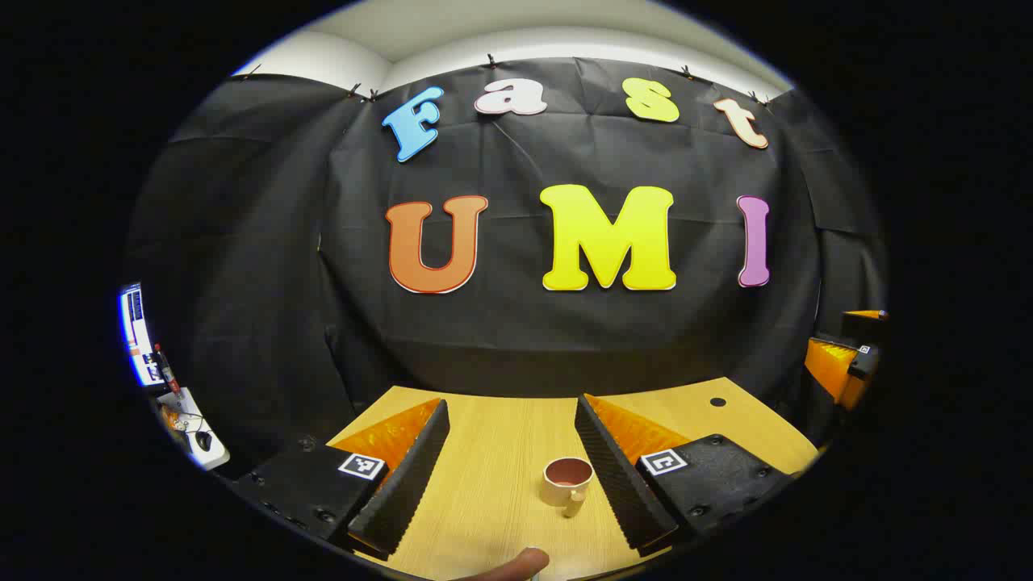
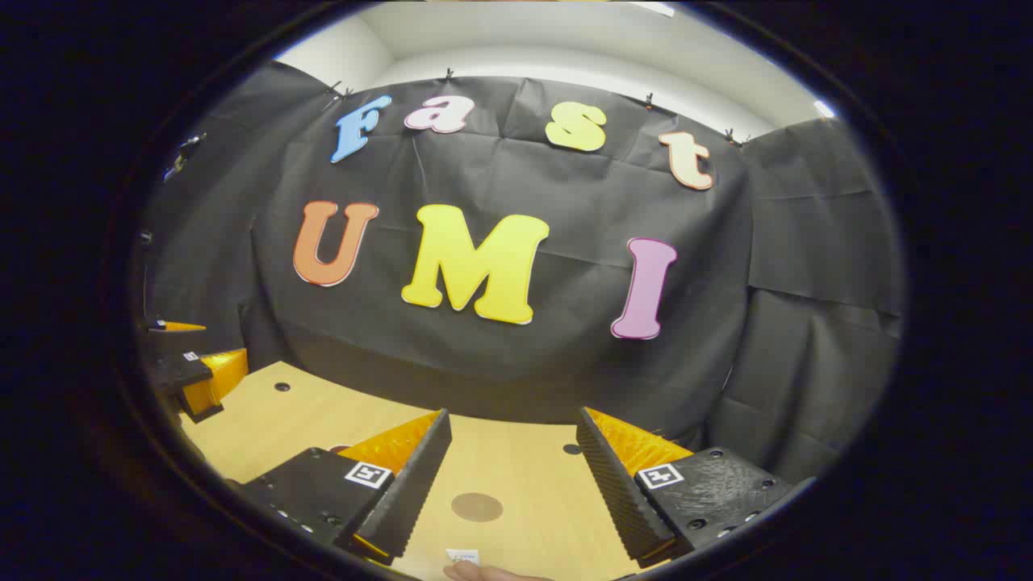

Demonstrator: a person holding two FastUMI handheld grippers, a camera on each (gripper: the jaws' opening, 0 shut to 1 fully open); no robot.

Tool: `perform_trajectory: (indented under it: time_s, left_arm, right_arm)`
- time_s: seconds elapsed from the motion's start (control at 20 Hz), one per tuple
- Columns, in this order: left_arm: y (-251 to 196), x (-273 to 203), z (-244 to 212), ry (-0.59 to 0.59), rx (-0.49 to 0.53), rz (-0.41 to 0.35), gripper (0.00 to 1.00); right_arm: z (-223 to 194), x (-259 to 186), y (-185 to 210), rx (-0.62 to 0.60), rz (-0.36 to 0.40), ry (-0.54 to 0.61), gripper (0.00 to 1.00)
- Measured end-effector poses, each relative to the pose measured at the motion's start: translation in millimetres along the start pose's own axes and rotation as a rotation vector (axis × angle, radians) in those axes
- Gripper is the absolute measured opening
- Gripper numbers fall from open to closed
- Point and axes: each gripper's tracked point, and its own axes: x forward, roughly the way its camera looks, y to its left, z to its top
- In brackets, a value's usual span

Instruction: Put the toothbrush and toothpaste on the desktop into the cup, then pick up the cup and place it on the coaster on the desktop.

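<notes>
A cream cup (image 1: 567, 482) with a dark red inside stands upright on the wooden table (image 1: 492, 452), its handle turned toward the camera. It shows between the spread fingers of my left gripper (image 1: 510, 410), close to the right-hand finger (image 1: 613, 472); the gripper is open and holds nothing. In the right gripper view a round brown coaster (image 2: 476, 507) lies flat on the table between the fingers of my right gripper (image 2: 513, 415), which is open and bare. A small white item (image 2: 462, 555) sits at the bottom edge; what it is cannot be told.
A rounded tan shape (image 1: 516, 565) pokes in at the bottom edge of the left gripper view. The other gripper (image 1: 843, 367) shows far right there, and far left (image 2: 198, 375) in the right gripper view. The table has small dark holes (image 2: 282, 386). Black cloth walls it in behind.
</notes>
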Motion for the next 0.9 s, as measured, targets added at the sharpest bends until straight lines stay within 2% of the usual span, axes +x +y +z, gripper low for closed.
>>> perform_trajectory:
  time_s: [0.4, 0.45, 0.5, 0.9]
  left_arm:
    - [2.9, -15.9, 12.7, -0.043, 0.028, 0.025, 0.99]
    - [4.7, -16.7, 11.5, -0.037, 0.023, 0.032, 0.95]
    - [3.3, -18.2, 9.4, -0.028, 0.013, 0.032, 0.99]
    - [-4.2, -18.3, 2.6, -0.024, 0.006, 0.042, 0.99]
  right_arm:
    - [-3.6, -0.2, -7.8, -0.016, 0.044, 0.006, 0.95]
    - [-5.6, -0.8, -7.5, -0.016, 0.049, 0.012, 0.95]
    - [-6.3, -1.1, -8.1, -0.012, 0.056, 0.018, 0.95]
    - [-9.4, -0.8, -16.2, -0.032, 0.071, 0.012, 0.98]
